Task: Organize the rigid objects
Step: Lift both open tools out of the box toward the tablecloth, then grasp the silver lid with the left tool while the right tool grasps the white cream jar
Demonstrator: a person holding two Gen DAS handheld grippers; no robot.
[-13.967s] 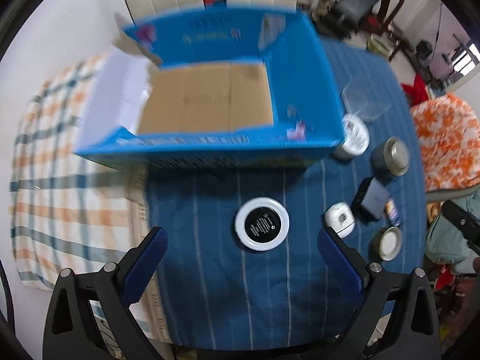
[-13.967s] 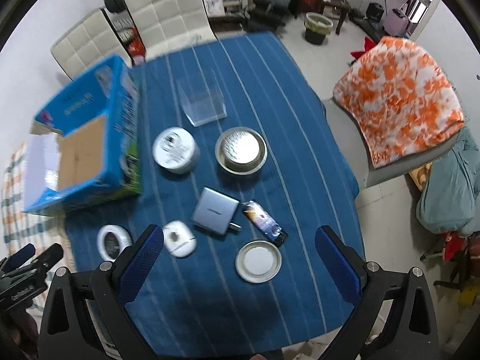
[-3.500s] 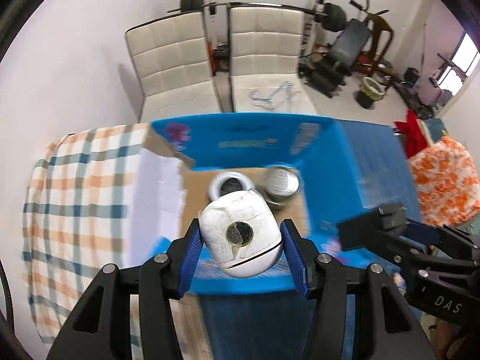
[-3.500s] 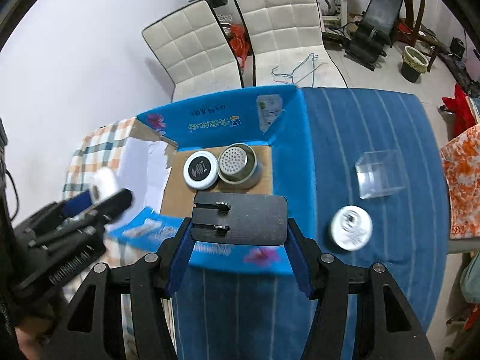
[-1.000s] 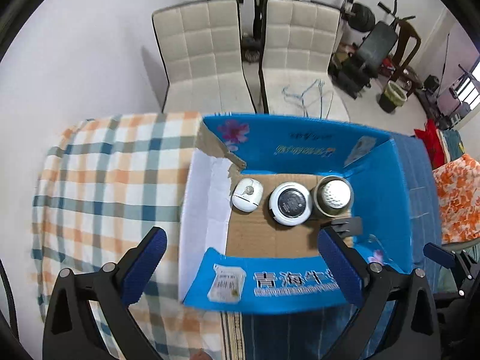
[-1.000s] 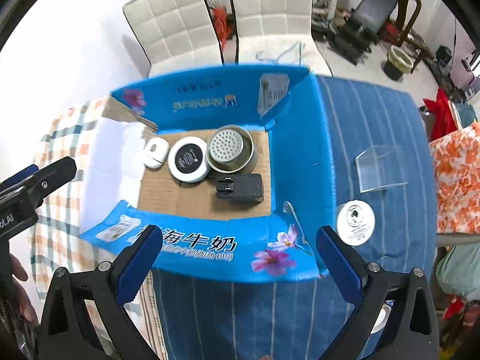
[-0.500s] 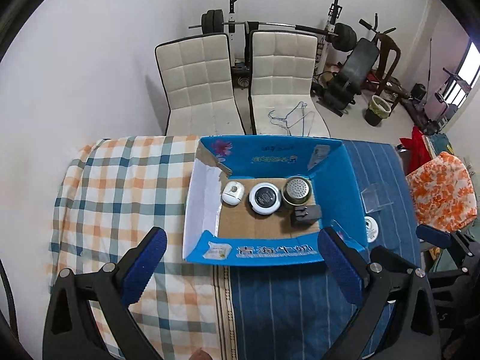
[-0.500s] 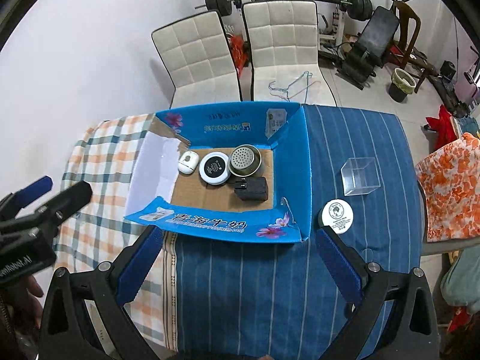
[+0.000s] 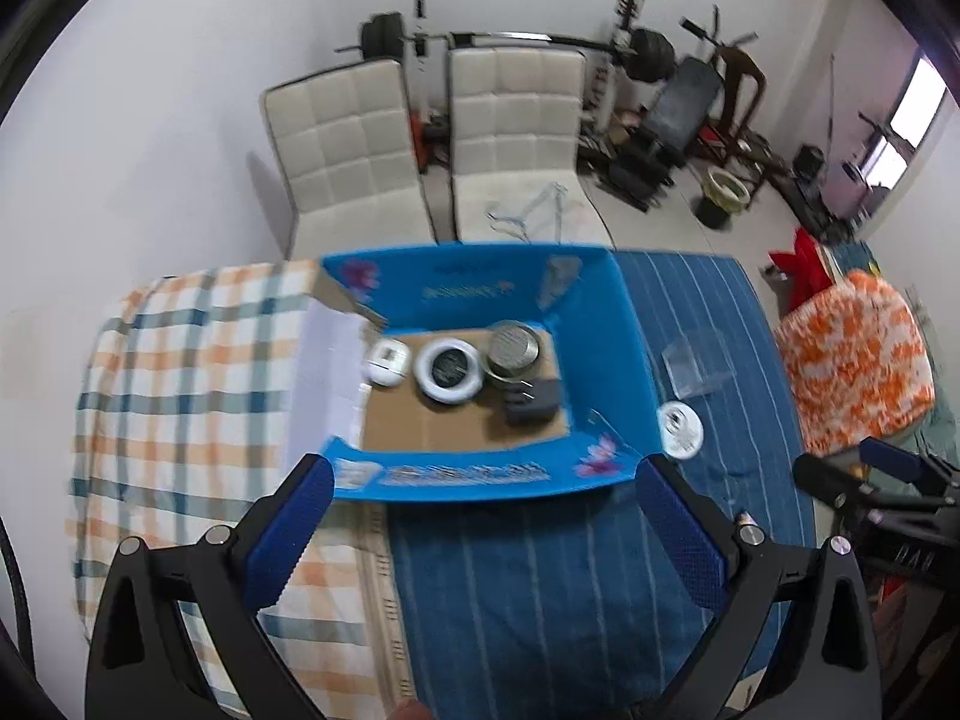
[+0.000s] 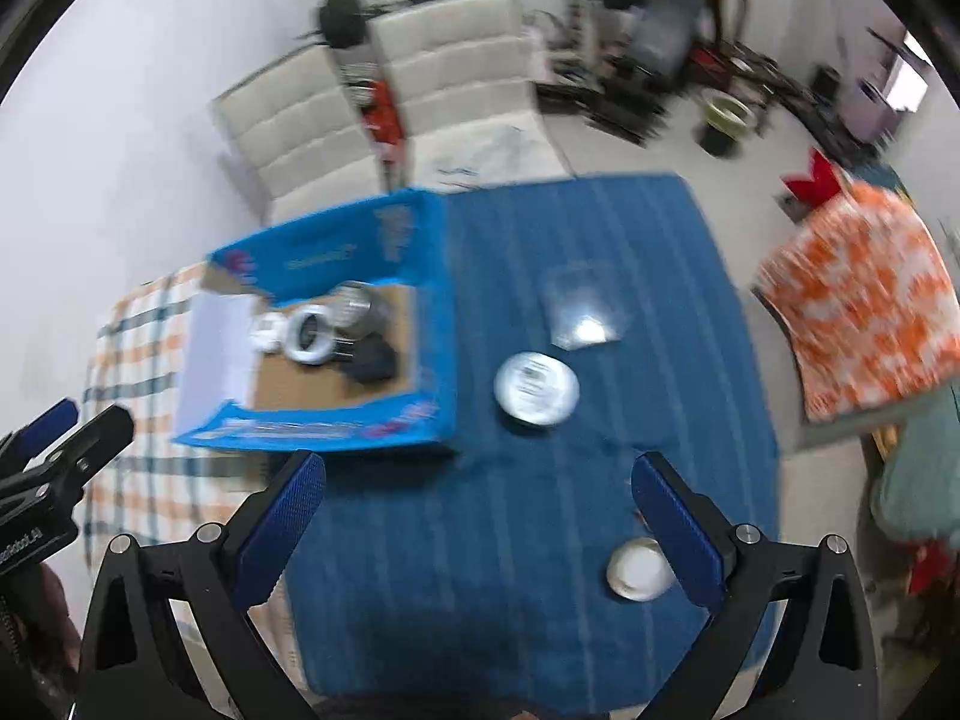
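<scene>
Hovering left claw (image 9: 480,522) wide, empty

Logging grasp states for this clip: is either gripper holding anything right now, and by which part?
Nothing is held. The left gripper and the right gripper are both open and empty above the table.

I see two cream padded chairs (image 9: 420,150) beyond the table, a barbell rack (image 9: 516,39) behind them, and an orange-patterned cushion (image 9: 852,354) far right of the chairs.
</scene>
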